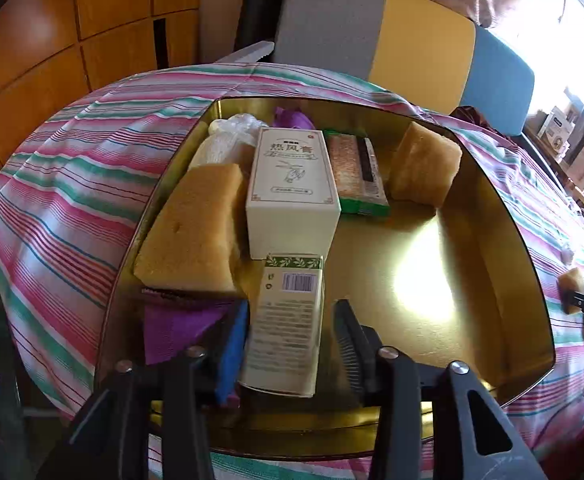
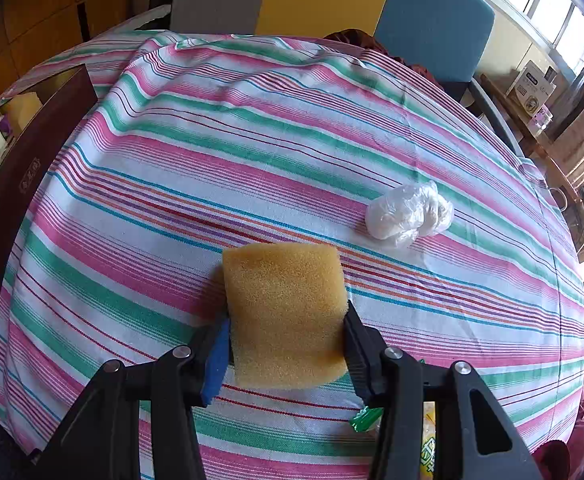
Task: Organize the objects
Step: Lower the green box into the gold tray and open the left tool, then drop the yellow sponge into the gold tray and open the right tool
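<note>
A gold-lined tin tray (image 1: 492, 240) sits on the striped tablecloth (image 2: 252, 120). It holds two yellow sponges (image 1: 196, 232) (image 1: 424, 164), a tall cream box (image 1: 292, 184), a green packet (image 1: 356, 172) and a purple item (image 1: 172, 324). A small cream box with a barcode (image 1: 288, 320) lies on the tray floor between the fingers of my left gripper (image 1: 292, 308). The blue pad is at its left side, the right finger stands clear, so the gripper is open. My right gripper (image 2: 288, 314) is shut on a yellow sponge (image 2: 284, 312) just above the cloth.
A crumpled clear plastic bag (image 2: 408, 212) lies on the cloth beyond the sponge. A green wrapper (image 2: 366, 418) pokes out under the right gripper. The tray's dark outer wall (image 2: 24, 184) stands at the left. Grey, yellow and blue chair backs (image 1: 420, 36) line the table's far side.
</note>
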A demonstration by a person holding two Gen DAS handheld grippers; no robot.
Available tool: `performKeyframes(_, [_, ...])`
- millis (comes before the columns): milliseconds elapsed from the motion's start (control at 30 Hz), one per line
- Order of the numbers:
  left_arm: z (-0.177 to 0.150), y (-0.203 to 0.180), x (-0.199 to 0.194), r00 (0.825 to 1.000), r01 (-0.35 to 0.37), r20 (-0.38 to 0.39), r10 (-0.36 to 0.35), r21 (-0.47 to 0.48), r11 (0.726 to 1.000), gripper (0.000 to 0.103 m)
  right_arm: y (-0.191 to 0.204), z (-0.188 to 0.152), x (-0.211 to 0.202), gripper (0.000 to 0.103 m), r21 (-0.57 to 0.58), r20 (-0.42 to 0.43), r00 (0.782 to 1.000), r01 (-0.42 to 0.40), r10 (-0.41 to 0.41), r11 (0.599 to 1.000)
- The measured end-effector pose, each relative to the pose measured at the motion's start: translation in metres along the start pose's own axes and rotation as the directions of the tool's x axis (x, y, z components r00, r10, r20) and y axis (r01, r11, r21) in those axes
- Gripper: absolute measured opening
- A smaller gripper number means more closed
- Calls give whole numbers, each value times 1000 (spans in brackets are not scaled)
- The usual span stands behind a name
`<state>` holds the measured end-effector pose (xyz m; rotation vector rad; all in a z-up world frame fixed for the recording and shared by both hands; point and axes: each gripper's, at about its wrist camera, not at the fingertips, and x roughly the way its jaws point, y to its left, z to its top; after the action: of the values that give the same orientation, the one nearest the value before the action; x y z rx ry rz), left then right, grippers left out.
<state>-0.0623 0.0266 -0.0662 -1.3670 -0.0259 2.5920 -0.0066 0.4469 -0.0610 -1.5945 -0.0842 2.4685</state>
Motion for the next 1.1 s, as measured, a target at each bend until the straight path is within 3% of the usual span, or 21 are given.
performKeyframes(667, [-3, -9, -37, 985, -106, 142, 95, 67, 992, 50, 3, 3, -5, 50, -1, 21, 1000, 11, -11, 1000])
performKeyframes(833, [-2, -7, -50, 981, -101, 175, 87, 74, 992, 50, 21, 13, -32, 50, 5, 95, 994, -59, 58, 998])
performKeyframes(933, [-1, -5, -55, 979, -96, 188, 82, 66, 993, 52, 53, 19, -54, 50, -39, 150, 980, -124, 129, 991])
performKeyframes(1100, [-1, 2, -62, 974, -104, 204, 93, 44, 994, 58, 122, 30, -96, 50, -149, 236, 933, -241, 272, 959])
